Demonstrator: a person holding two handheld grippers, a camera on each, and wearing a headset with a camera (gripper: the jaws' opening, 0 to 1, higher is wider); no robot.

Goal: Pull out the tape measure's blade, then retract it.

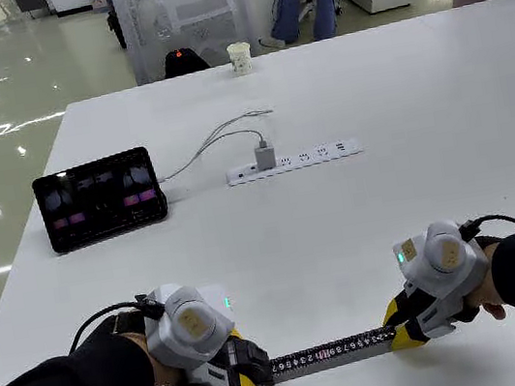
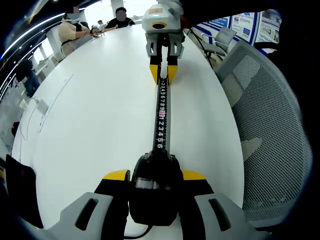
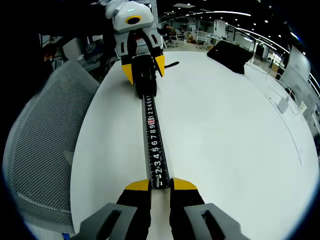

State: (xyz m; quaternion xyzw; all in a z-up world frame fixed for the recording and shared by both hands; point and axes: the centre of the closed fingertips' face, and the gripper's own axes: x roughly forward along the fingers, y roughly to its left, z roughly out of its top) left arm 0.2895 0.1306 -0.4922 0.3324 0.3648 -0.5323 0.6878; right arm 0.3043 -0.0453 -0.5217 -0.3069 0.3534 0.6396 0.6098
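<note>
table: white workbench; everything sits on it
mesh chair: grey; just off the table's near edge, beside the tape line
tablet: dark, screen lit; propped at far left, well apart from the grippers
power strip: white; mid-table, right of the tablet; grey charger plugged in, cable looping off to the left
left gripper: jaws clamped on the tape measure case from both sides; case black, low on the table at the near edge
right gripper: yellow-tipped jaws pinched together on the blade's free end; low over the table, facing the left gripper
blade: pulled out, running straight between the two grippers, numbers up; whether it touches the table, can't tell
paper cup: upright at the far edge
</note>
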